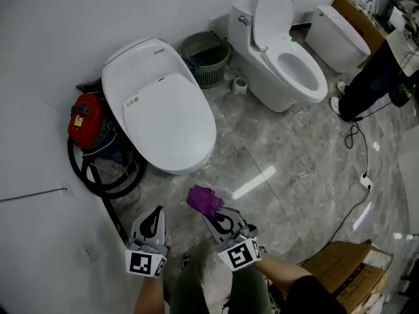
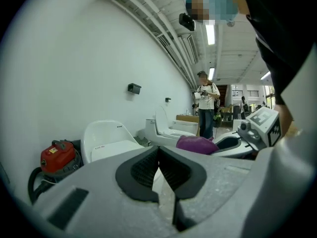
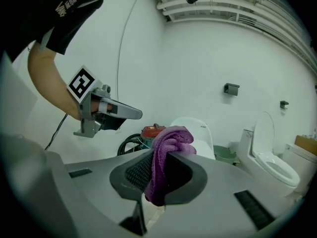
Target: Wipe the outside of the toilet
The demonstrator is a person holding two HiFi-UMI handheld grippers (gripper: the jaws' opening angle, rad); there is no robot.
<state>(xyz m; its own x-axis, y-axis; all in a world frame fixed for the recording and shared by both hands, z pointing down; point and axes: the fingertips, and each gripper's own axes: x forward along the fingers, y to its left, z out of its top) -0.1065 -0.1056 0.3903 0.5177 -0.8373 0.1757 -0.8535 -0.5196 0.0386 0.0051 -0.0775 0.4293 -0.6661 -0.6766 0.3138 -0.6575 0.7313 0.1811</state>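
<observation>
White wall (image 1: 52, 31), glossy grey marble floor (image 1: 288, 169), green basket (image 1: 206, 57), red vacuum (image 1: 85, 120), cardboard box (image 1: 347, 273).

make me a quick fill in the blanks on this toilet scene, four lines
1. The right claw is shut on a ____ cloth.
2. The left claw is shut and holds ____.
3. The near toilet has its lid down; the far toilet has its lid ____.
4. The vacuum beside the near toilet is ____.

Missing words: purple; nothing; up; red
</observation>
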